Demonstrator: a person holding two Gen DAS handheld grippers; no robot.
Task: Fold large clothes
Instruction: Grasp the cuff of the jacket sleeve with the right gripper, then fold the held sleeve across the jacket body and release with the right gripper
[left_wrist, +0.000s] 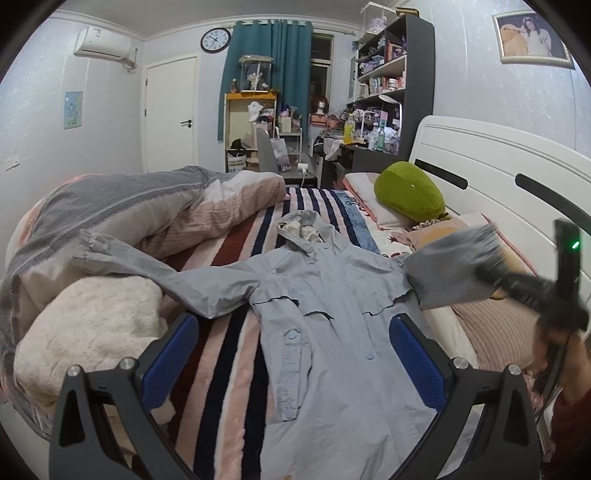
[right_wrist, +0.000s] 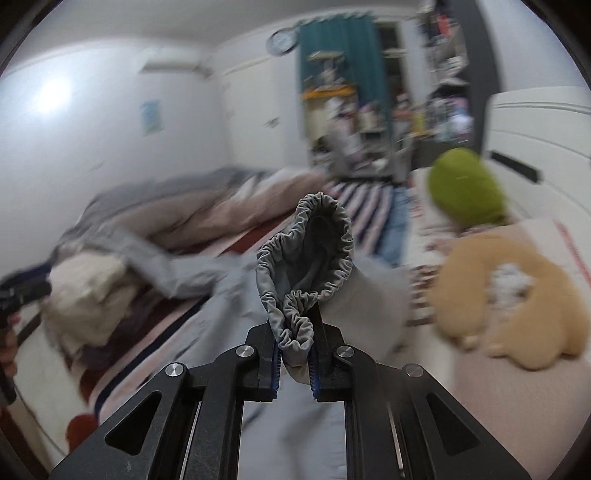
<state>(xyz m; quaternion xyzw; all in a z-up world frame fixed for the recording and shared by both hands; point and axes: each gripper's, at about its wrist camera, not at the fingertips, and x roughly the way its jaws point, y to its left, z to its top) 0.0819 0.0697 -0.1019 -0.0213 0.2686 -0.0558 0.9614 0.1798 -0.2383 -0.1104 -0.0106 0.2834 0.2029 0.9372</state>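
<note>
right gripper (right_wrist: 294, 354): jaws clamped on the elastic cuff (right_wrist: 306, 266) of the coat's sleeve; gathered cuff fabric bunches up out of the jaw tips and its open mouth faces the camera
right gripper, seen from left wrist: blurred dark shape (left_wrist: 491, 275) far to the right of the left jaws, holding the sleeve (left_wrist: 443, 266) lifted off the bed
left gripper (left_wrist: 295, 365): jaws wide apart, nothing between the blue pads (left_wrist: 171, 356); coat front lies under and between them, no contact that I can see
coat (left_wrist: 332, 332): light blue-grey, hooded, laid face up on the striped blanket (left_wrist: 229, 350), hem end toward the left jaws, hood (left_wrist: 304, 229) at the far end
other sleeve (left_wrist: 147, 269): stretched out ahead-left of the left jaws, draped up onto the rumpled quilt (left_wrist: 110, 214)
green plush (left_wrist: 408, 194): ahead-right of the left jaws, on the pillow by the white headboard (left_wrist: 498, 166)
tan plush (right_wrist: 517, 299): right of the right jaws, on the bedding, blurred
shelf unit (left_wrist: 391, 62): well beyond the left jaws, compartments crammed with boxes and small items, too small to identify
yellow-topped shelf (left_wrist: 251, 122): far ahead by the teal curtain (left_wrist: 269, 62), stuffed with bags and soft items; clear display case on top, contents unclear
desk (left_wrist: 354, 144): far ahead, cluttered, yellow bottle (left_wrist: 348, 129) upright on it
right wrist view: background heavily blurred
</note>
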